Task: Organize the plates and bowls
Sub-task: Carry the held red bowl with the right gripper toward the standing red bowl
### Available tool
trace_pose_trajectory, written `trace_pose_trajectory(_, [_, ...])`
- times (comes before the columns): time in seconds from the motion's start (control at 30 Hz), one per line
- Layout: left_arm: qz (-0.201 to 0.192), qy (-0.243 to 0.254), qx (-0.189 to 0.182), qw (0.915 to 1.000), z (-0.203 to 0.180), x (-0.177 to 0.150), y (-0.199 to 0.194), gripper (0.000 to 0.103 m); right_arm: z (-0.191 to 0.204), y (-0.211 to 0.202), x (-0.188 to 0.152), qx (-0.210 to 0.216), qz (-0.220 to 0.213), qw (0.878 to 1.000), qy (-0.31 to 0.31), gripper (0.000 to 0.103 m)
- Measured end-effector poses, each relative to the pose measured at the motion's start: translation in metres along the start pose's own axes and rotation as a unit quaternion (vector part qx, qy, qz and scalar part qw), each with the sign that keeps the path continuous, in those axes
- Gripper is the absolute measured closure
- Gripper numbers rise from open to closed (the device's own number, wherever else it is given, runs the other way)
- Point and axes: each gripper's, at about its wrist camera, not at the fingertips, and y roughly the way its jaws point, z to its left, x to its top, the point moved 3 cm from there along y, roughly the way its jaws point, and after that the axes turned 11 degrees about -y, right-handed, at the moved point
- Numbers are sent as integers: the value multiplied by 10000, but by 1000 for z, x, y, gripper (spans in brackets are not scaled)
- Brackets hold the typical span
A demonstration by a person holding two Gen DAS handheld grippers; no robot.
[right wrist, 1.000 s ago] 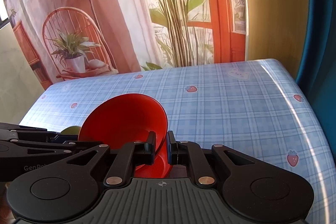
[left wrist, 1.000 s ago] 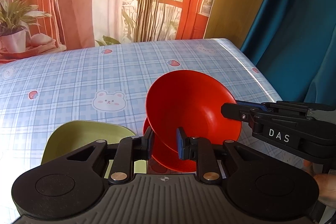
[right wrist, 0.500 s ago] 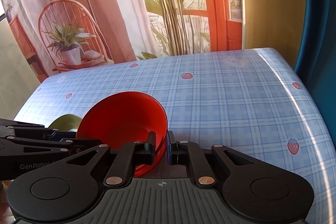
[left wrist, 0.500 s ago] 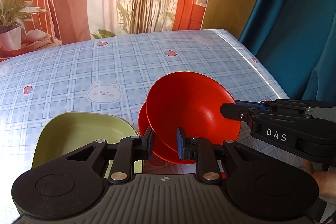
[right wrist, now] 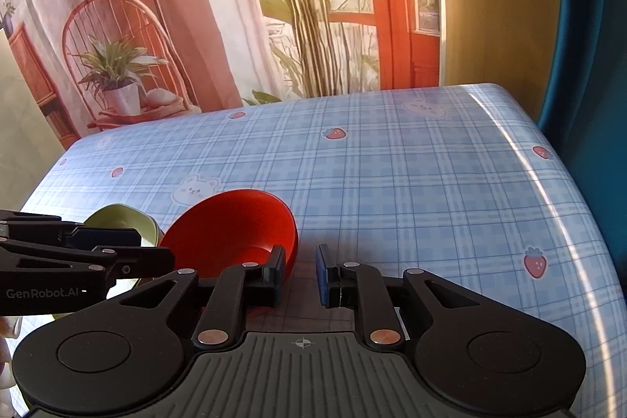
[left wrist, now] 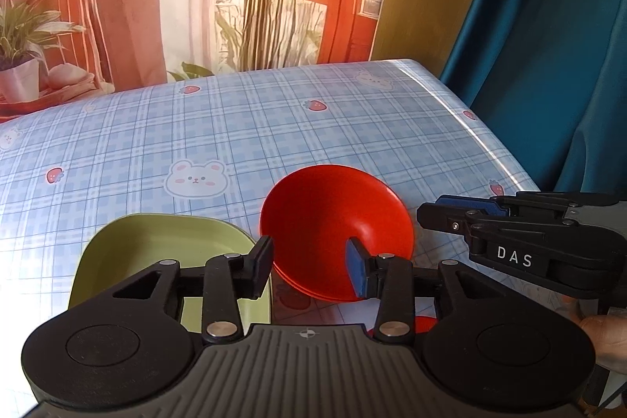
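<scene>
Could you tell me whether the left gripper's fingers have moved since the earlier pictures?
Yes. The left gripper has opened: its fingers, earlier pinched on the red bowl rim, now stand apart, and the bowl sits nested in another beside the green plate.

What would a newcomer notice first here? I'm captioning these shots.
The red bowl, nested on another red dish near the table's front, glows against the blue plaid tablecloth. A pale green plate sits left of it. The open left gripper and right gripper flank the bowl.

red bowl point(left wrist: 337, 218) sits nested in another red one, just beside the green plate point(left wrist: 164, 241).
</scene>
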Motion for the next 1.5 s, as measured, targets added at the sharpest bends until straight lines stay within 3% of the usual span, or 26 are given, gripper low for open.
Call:
trace_pose_trajectory(0.17, [-44,103,-4,9999,-5,-9,-12,58,2,-12,-5,-13,-66,10000,-3,87])
trace_pose_trajectory(0.23, [-78,151,44,9998,-6,-14,-17,50,2,-17,-7,-27,-96,9999,16,87])
trace_pose_trajectory(1.1, [-294,-103,294,9991,10,-69,-47,46,49,-60,-64,-118,-575,9978,-299,85])
trace_pose_trajectory(1.5, [-166,-176,364,9990,15,-86,-46,46,53,-65,-92,-58,-490,9986,-193,81])
